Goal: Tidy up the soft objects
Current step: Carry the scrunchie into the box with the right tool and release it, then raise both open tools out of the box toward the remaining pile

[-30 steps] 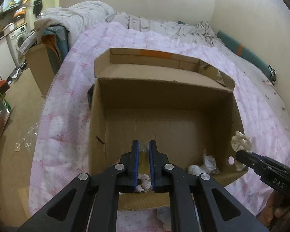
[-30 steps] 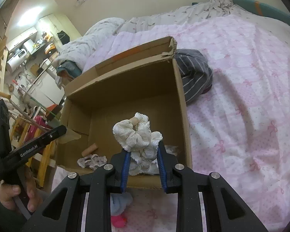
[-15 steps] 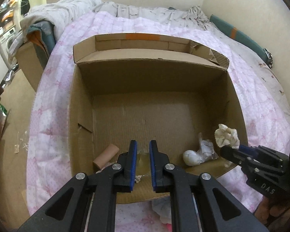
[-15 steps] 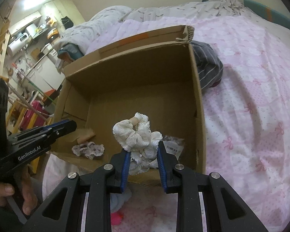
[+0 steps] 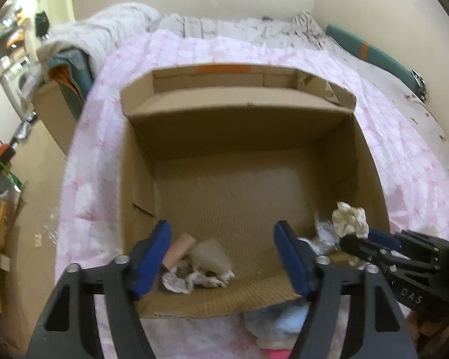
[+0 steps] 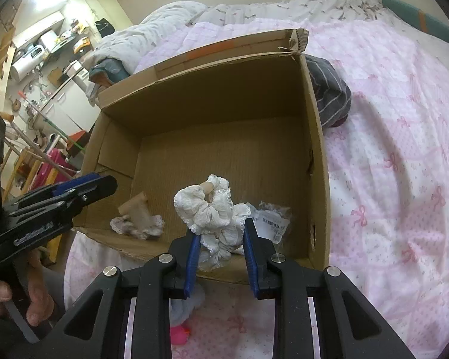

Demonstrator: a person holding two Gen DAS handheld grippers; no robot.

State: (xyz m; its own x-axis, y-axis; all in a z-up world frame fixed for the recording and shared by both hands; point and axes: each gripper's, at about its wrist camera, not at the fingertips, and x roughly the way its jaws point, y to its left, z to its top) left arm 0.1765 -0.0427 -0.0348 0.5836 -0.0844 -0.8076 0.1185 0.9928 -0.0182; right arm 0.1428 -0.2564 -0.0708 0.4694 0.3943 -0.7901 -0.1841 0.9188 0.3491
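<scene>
1. Cardboard box (image 6: pixel 314 137) sits open on the pink bedspread (image 6: pixel 398 155) — my landmark.
2. My right gripper (image 6: pixel 220 248) clamps a white frilly scrunchie (image 6: pixel 212 209) above the box's near right corner, ready to drop.
3. My left gripper (image 5: pixel 223 257) hangs spread wide — holding nothing — over a crumpled lace piece (image 5: pixel 194 278) lying at the box's near left.

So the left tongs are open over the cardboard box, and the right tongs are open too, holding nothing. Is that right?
Not quite. The left tongs are open over the cardboard box, but the right tongs are shut on a white frilly cloth, held above the box's near edge. The right wrist view shows it.
</scene>
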